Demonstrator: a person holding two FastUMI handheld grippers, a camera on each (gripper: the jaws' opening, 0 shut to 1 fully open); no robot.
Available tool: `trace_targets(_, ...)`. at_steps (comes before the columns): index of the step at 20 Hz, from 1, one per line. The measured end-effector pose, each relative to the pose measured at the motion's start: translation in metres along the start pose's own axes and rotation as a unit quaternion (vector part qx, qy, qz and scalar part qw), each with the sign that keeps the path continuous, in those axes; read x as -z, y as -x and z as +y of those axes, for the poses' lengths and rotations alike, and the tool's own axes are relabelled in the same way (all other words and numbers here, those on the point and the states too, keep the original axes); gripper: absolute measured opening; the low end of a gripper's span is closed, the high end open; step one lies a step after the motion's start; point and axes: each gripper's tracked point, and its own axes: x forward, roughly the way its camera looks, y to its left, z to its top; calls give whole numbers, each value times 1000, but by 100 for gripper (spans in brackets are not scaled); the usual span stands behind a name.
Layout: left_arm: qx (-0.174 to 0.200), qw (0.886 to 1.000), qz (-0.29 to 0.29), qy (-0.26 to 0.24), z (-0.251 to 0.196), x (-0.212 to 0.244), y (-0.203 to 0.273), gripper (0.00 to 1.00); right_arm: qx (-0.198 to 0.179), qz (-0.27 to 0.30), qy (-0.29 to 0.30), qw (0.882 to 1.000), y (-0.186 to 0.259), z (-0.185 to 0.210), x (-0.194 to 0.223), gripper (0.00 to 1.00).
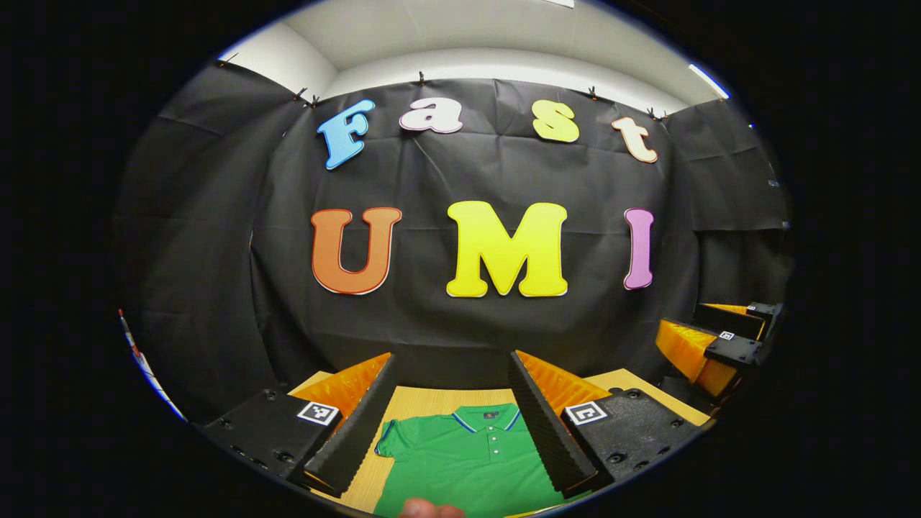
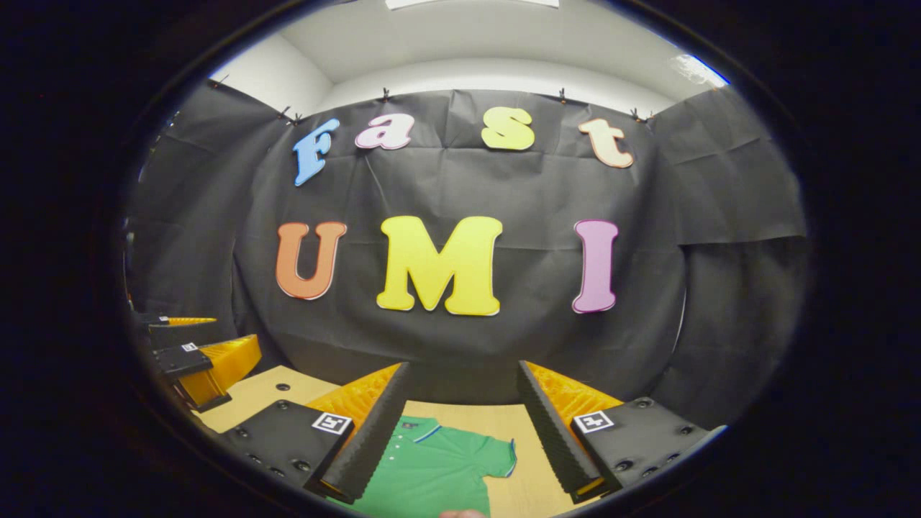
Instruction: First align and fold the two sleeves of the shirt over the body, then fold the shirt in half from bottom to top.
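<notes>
A green polo shirt with a blue-edged collar lies flat on the wooden table, collar toward the far wall. In the left gripper view my left gripper hangs open above the shirt's collar and chest, nothing between its fingers. The right gripper shows at the far right, off the table's edge. In the right gripper view my right gripper is open above the shirt, over the short sleeve on that side. The left gripper is at the far left.
The table ends at the black cloth wall right behind it. A fingertip shows at the bottom edge of the left gripper view, and another fingertip at the bottom of the right gripper view.
</notes>
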Motion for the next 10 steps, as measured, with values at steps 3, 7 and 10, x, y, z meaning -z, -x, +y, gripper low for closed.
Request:
trace_targets(3,2,1000,3,-3,-1,2,0,98,-2,21,5,1000,-7,-9,18,94)
trace_targets(7,14,1000,18,-10,-4,6,1,98,2,78,3,997,-27,-37,61,94)
trace_targets(10,5,1000,20,-13,-6,9,0,98,10,145,-21,989,-44,-62,108,97)
